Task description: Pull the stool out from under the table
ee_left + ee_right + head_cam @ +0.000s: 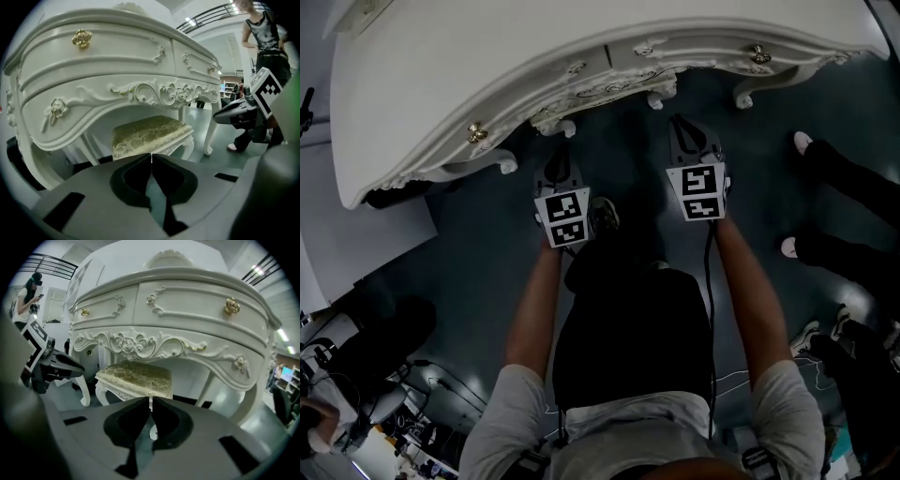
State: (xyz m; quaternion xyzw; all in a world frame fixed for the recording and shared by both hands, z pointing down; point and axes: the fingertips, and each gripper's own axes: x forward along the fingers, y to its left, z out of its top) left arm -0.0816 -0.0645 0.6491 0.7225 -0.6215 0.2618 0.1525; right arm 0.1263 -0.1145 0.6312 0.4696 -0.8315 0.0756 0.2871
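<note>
The stool (150, 133), white with carved legs and a gold brocade cushion, stands under the white ornate dressing table (108, 61). The right gripper view also shows the stool (136, 376) beneath the table's carved apron (154, 345). In the head view only two scrolled feet, probably the stool's (656, 99), peek from under the table (487, 66). My left gripper (562, 152) and right gripper (682, 124) hover side by side just short of the table front. Both are shut and hold nothing. The left gripper's tips (151, 155) and the right gripper's tips (151, 400) point at the stool's near edge, apart from it.
Two table legs (742, 94) (507, 165) flank the stool. People stand to the right, their shoes (803, 142) on the dark floor. Another person (26, 296) stands at the left. A white panel (356, 244) and cables with gear (356, 412) lie at lower left.
</note>
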